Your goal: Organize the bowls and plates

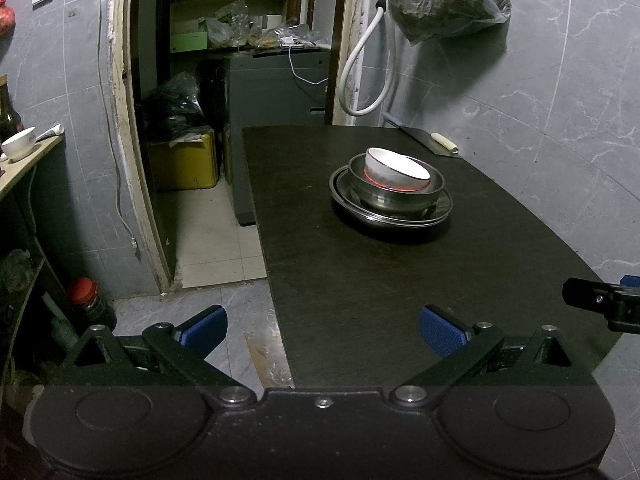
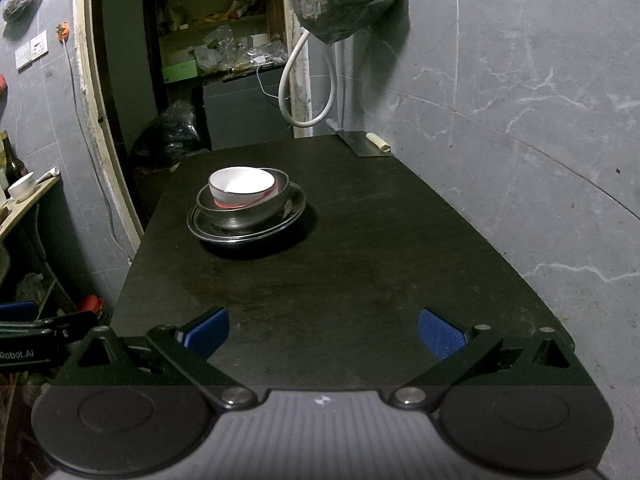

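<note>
Dark counter [image 1: 360, 280] against grey marbled wall, carrying one nested stack toward its far half: steel plate [image 1: 438, 214] at bottom, steel bowl [image 1: 394, 198] on it, white bowl [image 1: 396, 170] tilted inside. Left claw [image 1: 323, 332] and right claw [image 2: 323, 332] both spread wide, empty, well short of stack.

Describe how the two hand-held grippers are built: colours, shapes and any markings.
Both look alike. The left hand-held gripper has black angular linkage arms with silver pivot pins, a broad black base with two round discs, and two fingers with blue ribbed pads. The right hand-held gripper matches, though its base looks grey and ridged in the middle. White lettering ending "Robot.AI" shows on the left one's side in the right wrist view.
</note>
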